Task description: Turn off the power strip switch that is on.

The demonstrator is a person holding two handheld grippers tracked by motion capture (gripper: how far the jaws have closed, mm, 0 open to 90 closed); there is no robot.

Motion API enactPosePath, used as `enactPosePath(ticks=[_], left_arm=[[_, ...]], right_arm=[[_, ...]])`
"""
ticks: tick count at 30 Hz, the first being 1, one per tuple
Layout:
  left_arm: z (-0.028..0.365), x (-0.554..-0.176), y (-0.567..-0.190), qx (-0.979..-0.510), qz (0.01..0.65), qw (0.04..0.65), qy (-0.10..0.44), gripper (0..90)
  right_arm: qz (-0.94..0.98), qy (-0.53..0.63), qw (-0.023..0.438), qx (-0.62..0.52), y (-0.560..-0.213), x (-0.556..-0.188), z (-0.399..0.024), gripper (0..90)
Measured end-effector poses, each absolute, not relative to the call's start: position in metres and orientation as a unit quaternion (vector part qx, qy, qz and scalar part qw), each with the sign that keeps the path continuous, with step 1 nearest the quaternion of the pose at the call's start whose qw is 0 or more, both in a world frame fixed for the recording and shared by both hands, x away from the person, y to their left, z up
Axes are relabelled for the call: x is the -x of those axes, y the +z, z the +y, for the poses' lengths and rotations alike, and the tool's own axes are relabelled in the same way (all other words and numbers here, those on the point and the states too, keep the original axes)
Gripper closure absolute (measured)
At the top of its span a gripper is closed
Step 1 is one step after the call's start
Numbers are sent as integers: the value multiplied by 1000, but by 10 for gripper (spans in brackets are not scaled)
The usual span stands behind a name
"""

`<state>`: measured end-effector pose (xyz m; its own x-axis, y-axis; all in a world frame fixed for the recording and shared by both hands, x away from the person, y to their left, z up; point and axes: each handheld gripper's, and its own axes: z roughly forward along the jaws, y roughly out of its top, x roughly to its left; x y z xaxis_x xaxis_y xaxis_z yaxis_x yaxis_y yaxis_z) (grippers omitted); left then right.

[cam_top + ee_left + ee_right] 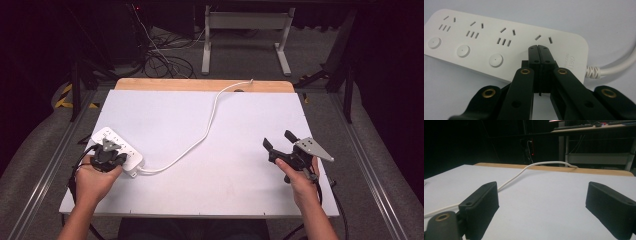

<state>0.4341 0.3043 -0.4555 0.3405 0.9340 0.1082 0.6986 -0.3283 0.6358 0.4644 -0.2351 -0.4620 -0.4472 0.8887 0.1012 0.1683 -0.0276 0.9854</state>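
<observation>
Left gripper (108,154) — near left of the white table (240,190), jaws pressed together, tips over the power strip's cord end, by its fourth socket; contact unclear.
Right gripper (280,141) — near right, jaws wide apart, holding nothing.
White power strip (118,146) — flat at the table's left edge.
White cord (210,125) — curving from the strip to the wooden far edge (200,85).

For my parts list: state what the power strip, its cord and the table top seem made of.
Power strip: white moulded plastic, smooth satin look, with soft highlights. Cord: white flexible sheath, likely rubber or PVC, since it curves loosely. Table top: matte white sheet over a wood-look board, tan at the far edge.
</observation>
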Motion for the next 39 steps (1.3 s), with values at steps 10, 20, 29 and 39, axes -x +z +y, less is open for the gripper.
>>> enactPosePath(ticks=[10, 20, 29, 39], left_arm=[[322, -435, -456, -760, 546, 289, 201, 900], [326, -433, -457, -758, 549, 297, 190, 900], [327, -433, -457, -757, 549, 302, 188, 900], [330, -435, -457, -744, 555, 322, 186, 900]], right_arm=[[621, 577, 312, -429, -463, -463, -240, 115], [620, 577, 314, -428, -462, -462, -240, 117], [622, 577, 313, -426, -462, -464, -238, 118], [620, 578, 313, -428, -461, -464, -240, 121]])
